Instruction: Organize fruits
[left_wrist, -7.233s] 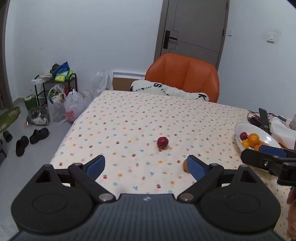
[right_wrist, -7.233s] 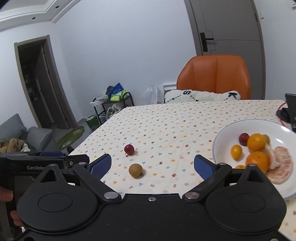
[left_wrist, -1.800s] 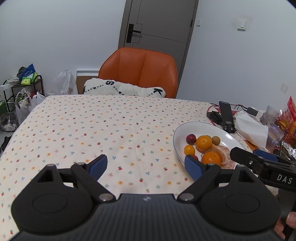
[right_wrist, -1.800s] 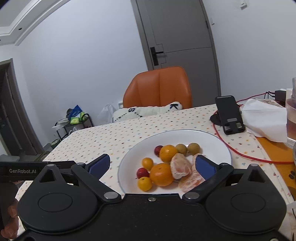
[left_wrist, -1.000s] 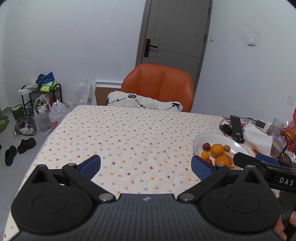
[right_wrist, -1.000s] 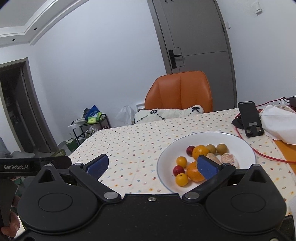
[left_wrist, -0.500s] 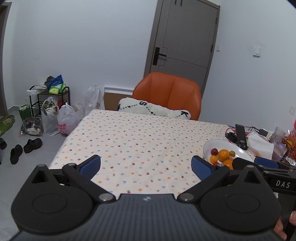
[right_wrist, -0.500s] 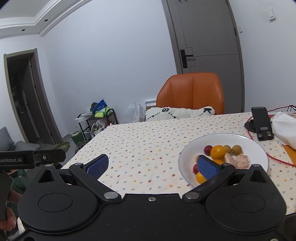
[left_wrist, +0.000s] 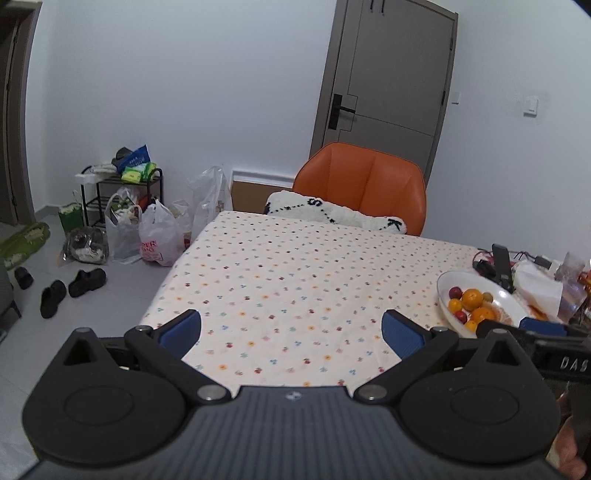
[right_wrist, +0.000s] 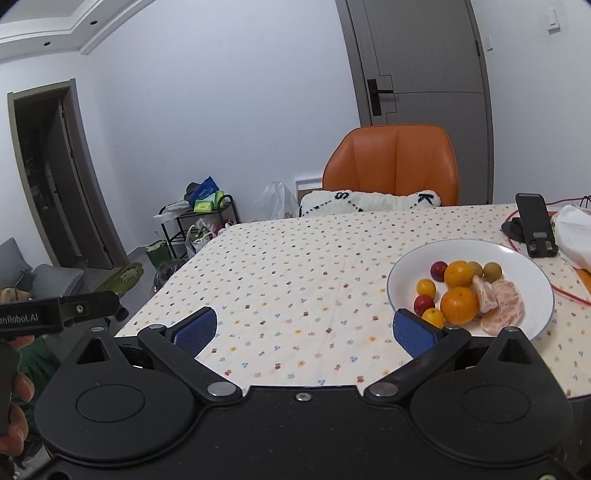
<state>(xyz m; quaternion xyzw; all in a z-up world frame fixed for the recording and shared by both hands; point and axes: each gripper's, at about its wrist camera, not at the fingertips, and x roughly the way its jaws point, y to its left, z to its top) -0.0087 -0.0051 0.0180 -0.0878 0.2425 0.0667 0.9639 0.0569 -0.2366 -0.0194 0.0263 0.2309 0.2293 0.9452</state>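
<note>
The fruit all lies together in a white plate (right_wrist: 524, 258) that sits near the right edge of the table (right_wrist: 295, 266), closer to the near side than the far one. In the plate are two oranges (right_wrist: 459, 304), one in front of the other, with peeled orange segments (right_wrist: 498, 304) touching them on the right. Two small red fruits (right_wrist: 424, 303), two small yellow-orange ones (right_wrist: 424, 286) and two round brown ones (right_wrist: 492, 271) lie around the oranges, all inside the rim. From the left wrist view the same plate (left_wrist: 513, 306) shows at the table's right edge.

The right gripper (right_wrist: 301, 328) hangs over the near edge of the table with its blue pads spread wide and nothing between them; its right pad overlaps the near rim of the plate in the view. The left gripper (left_wrist: 291, 328) is likewise spread and empty, held above the near left part of the table. A hand (right_wrist: 14, 413) grips the left tool's handle.

Beyond the plate, towards the far right corner, a black phone (right_wrist: 535, 225) leans on a stand, with a red cable (right_wrist: 569, 291) and a crumpled white tissue (right_wrist: 576, 236) beside it. The flowered tablecloth (left_wrist: 295, 280) covers the table. An orange chair (right_wrist: 395, 166) with a white cushion (right_wrist: 369, 201) stands at the far edge. On the floor to the left are plastic bags (left_wrist: 159, 240), a small rack (left_wrist: 118, 192) and black shoes (left_wrist: 70, 288).
</note>
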